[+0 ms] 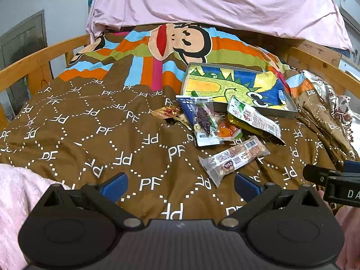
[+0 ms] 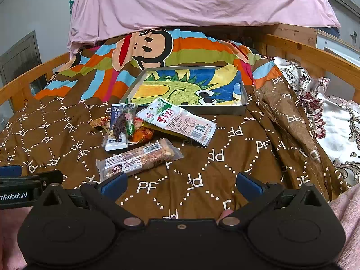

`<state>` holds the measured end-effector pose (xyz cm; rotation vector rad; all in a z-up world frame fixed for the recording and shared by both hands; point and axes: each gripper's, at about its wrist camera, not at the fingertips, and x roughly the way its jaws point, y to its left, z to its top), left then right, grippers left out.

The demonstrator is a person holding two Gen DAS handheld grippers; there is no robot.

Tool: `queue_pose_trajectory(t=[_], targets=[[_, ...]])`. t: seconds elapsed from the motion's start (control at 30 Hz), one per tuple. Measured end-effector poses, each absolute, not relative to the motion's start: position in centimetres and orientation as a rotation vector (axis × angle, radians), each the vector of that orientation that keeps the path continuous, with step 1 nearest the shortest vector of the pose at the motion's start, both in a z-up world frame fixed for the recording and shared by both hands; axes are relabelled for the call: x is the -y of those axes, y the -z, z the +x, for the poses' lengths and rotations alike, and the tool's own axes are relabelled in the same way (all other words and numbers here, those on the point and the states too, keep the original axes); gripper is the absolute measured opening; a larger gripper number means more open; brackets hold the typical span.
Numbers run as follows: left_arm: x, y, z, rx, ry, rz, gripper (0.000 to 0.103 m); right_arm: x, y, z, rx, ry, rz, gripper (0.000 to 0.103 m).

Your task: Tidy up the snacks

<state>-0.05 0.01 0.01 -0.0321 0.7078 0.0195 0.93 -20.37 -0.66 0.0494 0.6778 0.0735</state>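
Observation:
Several snack packets lie in a loose pile on a brown quilt. Nearest is a long clear-wrapped nut bar (image 1: 234,157) (image 2: 139,158). Behind it are a blue-and-white packet with dark pieces (image 1: 200,121) (image 2: 118,127), an orange snack (image 1: 226,131) (image 2: 141,135), a white-and-green pouch (image 1: 254,118) (image 2: 177,121) and a small red-yellow packet (image 1: 165,112) (image 2: 100,121). A shallow grey tray (image 1: 281,110) (image 2: 193,111) with a dinosaur drawing inside sits just beyond. My left gripper (image 1: 180,185) is open and empty, near the bar's left end. My right gripper (image 2: 180,185) is open and empty, right of the bar.
A wooden bed rail (image 1: 33,63) (image 2: 315,49) runs along both sides. A pink sheet (image 1: 213,2) (image 2: 191,2) hangs over the far end above a monkey-print cover. A floral satin cloth (image 2: 333,117) lies at the right. Pink fleece (image 1: 13,202) is at the near left.

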Motion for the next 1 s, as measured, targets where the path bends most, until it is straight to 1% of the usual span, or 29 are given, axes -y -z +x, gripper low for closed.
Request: queue_pose_trajectory(t=[0.27, 0.53, 0.77, 1.0], targets=[[0.3, 0.2, 0.1, -0.712, -0.023, -0.007, 0.102, 20.5, 0.5, 1.2, -0.683, -0.072, 0.053, 0.102], [0.9, 0.4, 0.6, -0.742, 0.015, 0.016, 0.102, 20.5, 0.7, 1.5, -0.726, -0.068, 0.066, 0.102], [0.3, 0.6, 2.9, -0.836, 0.067, -0.036, 0.102, 20.7, 0.5, 2.6, -0.742, -0.081, 0.07, 0.102], [1.1, 0.2, 5.4, -0.854, 0.103, 0.025, 0.102, 21.3, 0.1, 5.2, -0.773, -0.096, 0.091, 0.102]])
